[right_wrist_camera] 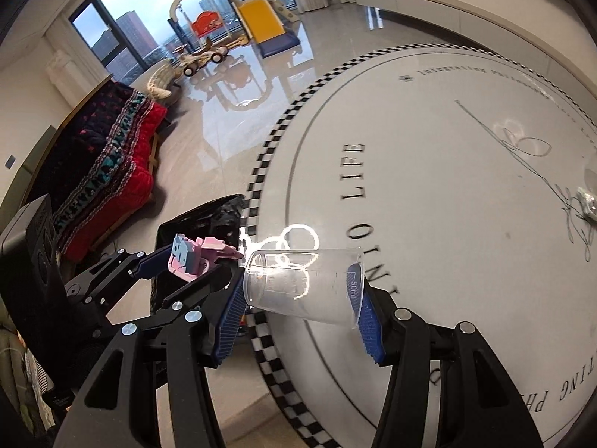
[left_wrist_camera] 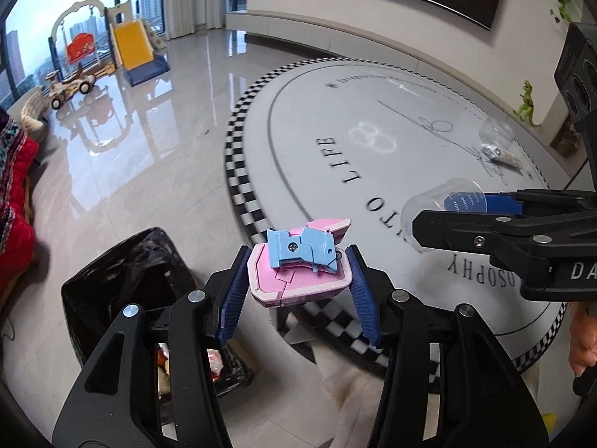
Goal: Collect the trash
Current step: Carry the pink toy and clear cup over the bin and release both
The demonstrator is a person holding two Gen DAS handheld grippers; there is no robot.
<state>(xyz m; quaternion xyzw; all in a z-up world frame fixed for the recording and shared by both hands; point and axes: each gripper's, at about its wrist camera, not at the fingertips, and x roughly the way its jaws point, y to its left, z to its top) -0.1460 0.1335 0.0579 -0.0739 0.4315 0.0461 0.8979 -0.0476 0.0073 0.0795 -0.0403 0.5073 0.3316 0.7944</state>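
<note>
left gripper point(left_wrist_camera: 298, 280): clamped on pink-and-blue toy piece point(left_wrist_camera: 300, 270), just right of black-lined bin point(left_wrist_camera: 123, 280) | right gripper point(right_wrist_camera: 300, 298): clamped on clear measuring cup point(right_wrist_camera: 306, 285), lying sideways above round rug point(right_wrist_camera: 466, 224) near edge

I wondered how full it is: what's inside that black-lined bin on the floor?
Looking down into the bin, past the left gripper holding the pink and blue toy, a few red and pale scraps show. The gripper covers the rest, so how full is unclear.
</note>
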